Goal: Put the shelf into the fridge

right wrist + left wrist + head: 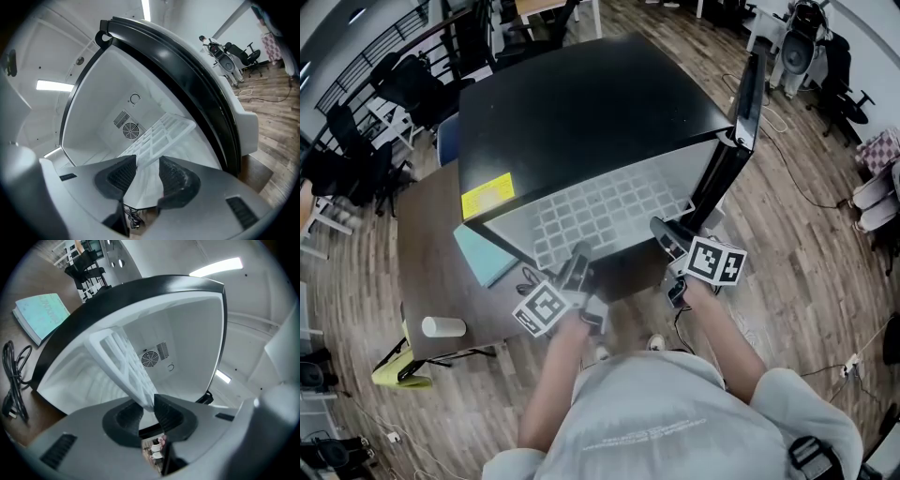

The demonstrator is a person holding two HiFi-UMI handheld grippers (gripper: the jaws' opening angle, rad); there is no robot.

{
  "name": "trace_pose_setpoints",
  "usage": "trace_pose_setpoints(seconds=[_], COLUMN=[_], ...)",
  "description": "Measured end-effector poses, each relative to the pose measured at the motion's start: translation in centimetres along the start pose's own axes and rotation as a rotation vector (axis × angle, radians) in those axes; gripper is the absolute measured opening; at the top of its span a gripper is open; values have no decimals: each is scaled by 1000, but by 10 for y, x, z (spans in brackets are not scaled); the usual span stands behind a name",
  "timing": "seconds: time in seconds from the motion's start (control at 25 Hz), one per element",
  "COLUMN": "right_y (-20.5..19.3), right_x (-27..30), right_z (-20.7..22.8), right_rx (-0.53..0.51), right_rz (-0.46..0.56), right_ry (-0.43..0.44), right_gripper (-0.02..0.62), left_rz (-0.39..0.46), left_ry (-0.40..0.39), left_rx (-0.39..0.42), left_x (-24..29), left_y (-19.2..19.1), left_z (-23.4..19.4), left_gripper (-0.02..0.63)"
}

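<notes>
The white grid shelf is lying flat in the mouth of the open black mini fridge on the table, far part inside, near edge poking out toward the person. The left tongs are clamped on the shelf's near left edge. The right tongs grip its near right corner, just beside the fridge door, which stands open on the right.
</notes>
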State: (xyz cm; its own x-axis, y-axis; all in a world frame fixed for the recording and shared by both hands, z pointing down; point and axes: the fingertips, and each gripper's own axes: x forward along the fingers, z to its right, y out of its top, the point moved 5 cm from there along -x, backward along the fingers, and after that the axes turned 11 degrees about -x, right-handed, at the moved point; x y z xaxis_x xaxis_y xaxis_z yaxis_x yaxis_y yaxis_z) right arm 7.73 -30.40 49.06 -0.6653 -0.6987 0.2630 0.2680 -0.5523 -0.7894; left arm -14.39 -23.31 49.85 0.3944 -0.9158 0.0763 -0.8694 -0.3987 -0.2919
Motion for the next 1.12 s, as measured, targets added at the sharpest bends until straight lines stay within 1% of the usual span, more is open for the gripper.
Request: trace_pose_setpoints(seconds=[0.24, 0.4, 0.56, 0.68, 0.88, 1.0, 1.12], right_y=[7, 6, 7, 6, 11, 13, 19], right_x=[14, 17, 18, 19, 31, 35, 45], right_z=[3, 3, 3, 4, 4, 5, 6], right_rx=[4, -6, -19, -15, -4, -5, -5], right_rz=[1, 18, 38, 30, 35, 43, 43], right_ry=[24, 19, 19, 19, 35, 37, 32], right_gripper=[163, 161, 161, 161, 161, 163, 162], left_rz=[-1, 3, 28, 51, 69, 79, 99], left_ry=[-17, -28, -26, -20, -13, -11, -23], left_rx=[37, 74, 87, 96, 152, 152, 121], left_x=[11, 13, 13, 13, 18, 21, 30], left_y=[9, 10, 10, 9, 19, 21, 27], left_z=[-1, -2, -2, -3, -6, -8, -5], left_gripper=[77, 77, 77, 77, 78, 78, 78])
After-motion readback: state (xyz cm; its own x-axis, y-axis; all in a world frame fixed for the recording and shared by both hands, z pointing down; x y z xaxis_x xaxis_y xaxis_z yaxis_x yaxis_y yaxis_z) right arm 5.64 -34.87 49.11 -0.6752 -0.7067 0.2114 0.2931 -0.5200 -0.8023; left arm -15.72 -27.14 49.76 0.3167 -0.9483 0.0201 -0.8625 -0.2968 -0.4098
